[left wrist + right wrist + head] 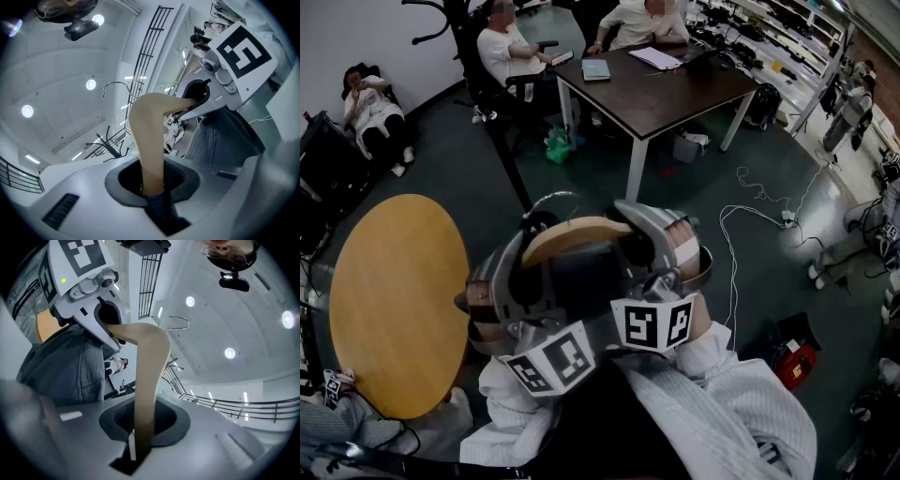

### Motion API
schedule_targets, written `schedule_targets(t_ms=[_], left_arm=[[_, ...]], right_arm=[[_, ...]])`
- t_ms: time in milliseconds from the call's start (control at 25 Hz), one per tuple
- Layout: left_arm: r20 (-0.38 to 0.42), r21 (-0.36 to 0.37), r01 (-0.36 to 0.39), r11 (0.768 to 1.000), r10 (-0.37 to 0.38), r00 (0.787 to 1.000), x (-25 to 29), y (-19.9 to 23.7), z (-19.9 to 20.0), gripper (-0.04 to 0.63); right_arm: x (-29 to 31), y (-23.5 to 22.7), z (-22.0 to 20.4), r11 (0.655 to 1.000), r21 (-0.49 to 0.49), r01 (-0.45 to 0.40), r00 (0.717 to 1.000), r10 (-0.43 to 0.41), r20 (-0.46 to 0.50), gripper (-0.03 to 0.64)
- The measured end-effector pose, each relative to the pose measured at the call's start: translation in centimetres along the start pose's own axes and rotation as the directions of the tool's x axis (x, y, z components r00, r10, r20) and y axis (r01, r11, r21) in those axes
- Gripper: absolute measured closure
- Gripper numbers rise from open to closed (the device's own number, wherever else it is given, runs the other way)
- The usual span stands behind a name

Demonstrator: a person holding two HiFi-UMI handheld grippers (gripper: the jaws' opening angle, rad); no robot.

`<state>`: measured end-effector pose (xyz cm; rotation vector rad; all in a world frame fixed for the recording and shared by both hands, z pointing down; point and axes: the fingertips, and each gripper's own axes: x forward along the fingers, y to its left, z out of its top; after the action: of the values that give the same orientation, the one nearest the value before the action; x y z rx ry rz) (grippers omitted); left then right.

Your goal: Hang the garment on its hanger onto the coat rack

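A wooden hanger [577, 232] with a thin metal hook [553, 198] carries a dark grey garment [581, 272], held up close below my head. My left gripper [528, 253] is shut on the hanger's left arm [149, 140], with dark fabric also pinched at the base of the jaws. My right gripper [652, 240] is shut on the right arm [147, 380]. The garment [220, 136] hangs between the two grippers. The black coat rack [501, 141] stands on the floor beyond the hanger, and its curved hooks [105, 143] also show in the left gripper view.
A round wooden table [389, 300] is at my left. Beyond the rack stands a dark rectangular table [666, 94] with people seated at it. Another person [370, 112] sits by the left wall. White cables [750, 216] and a red item [797, 364] lie on the floor at the right.
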<state>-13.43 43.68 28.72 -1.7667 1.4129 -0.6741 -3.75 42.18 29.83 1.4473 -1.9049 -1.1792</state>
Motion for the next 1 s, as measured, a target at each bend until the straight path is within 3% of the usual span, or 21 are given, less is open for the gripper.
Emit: schedule_targets(t_ms=[1000], left_arm=[[-0.011,-0.012,-0.003,1.000,0.003,1.000,3.5,-2.2,2.0,0.526]], right_arm=[[1.3,-1.8,-4.0,1.000,0.001,-0.017,1.000,0.017,0.006,0.574]])
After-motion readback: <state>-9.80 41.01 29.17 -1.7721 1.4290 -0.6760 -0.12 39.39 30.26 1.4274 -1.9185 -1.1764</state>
